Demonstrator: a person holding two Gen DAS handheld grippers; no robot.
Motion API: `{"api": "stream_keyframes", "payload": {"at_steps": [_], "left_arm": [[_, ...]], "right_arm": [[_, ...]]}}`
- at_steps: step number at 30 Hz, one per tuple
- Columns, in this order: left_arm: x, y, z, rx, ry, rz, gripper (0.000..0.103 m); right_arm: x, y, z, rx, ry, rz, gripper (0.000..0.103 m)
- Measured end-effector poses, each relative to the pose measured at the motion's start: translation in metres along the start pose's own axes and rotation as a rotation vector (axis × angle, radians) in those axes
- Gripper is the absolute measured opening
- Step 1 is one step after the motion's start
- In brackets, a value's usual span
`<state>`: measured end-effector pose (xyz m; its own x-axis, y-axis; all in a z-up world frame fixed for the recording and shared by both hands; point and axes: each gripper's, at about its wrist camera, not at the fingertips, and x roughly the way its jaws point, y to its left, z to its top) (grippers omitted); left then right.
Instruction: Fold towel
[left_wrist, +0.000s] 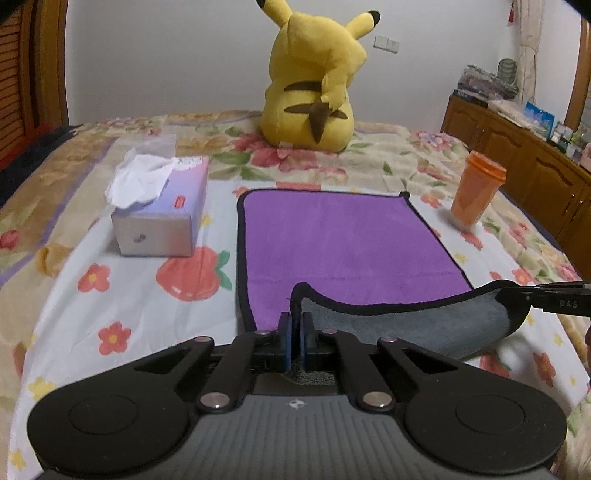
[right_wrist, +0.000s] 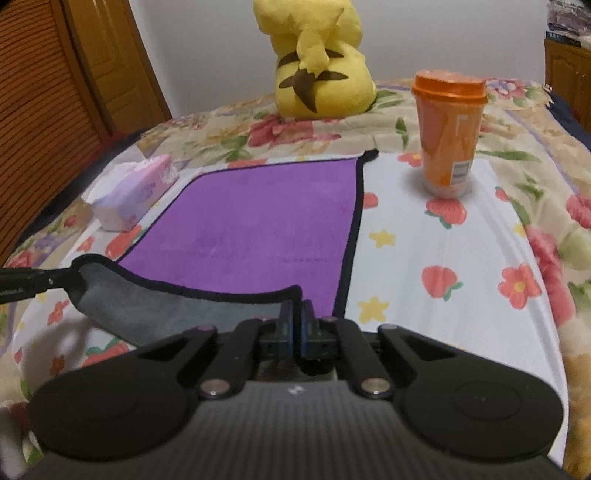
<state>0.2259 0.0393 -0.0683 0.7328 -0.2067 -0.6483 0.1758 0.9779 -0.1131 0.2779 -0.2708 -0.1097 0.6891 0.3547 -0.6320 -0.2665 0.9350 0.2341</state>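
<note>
While the bed (left_wrist: 110, 295) carries everything, the towel (left_wrist: 332, 236) lies flat on it with its purple side up. It stretches straight away from both grippers toward the plush (left_wrist: 310, 85), between the tissue box (left_wrist: 162, 218) on the left and the orange cup (left_wrist: 476, 192) on the right. Only its near edge is raised, and the grey underside shows there. The left gripper (left_wrist: 296, 325) is closed on the near left corner, and the right gripper (right_wrist: 296, 314) is closed on the near right corner, so the edge hangs a little between them. I judge the fold must go forward, away from both grippers, to lay this near edge on the far edge. Both corners are equally far from it.
</note>
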Motion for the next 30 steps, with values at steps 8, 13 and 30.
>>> {"api": "stream_keyframes", "payload": {"at_steps": [8, 13, 30], "left_arm": [[-0.013, -0.004, 0.012, 0.015, -0.064, -0.012, 0.006], [-0.008, -0.005, 0.020, 0.042, -0.079, -0.007, 0.006], [-0.005, -0.011, 0.044, 0.065, -0.118, -0.024, 0.006]], "right_arm": [[-0.007, 0.000, 0.010, -0.017, -0.057, 0.012, 0.005], [-0.007, -0.001, 0.016, -0.038, -0.081, 0.015, 0.005], [0.005, -0.013, 0.024, -0.064, -0.112, 0.018, 0.005]]}}
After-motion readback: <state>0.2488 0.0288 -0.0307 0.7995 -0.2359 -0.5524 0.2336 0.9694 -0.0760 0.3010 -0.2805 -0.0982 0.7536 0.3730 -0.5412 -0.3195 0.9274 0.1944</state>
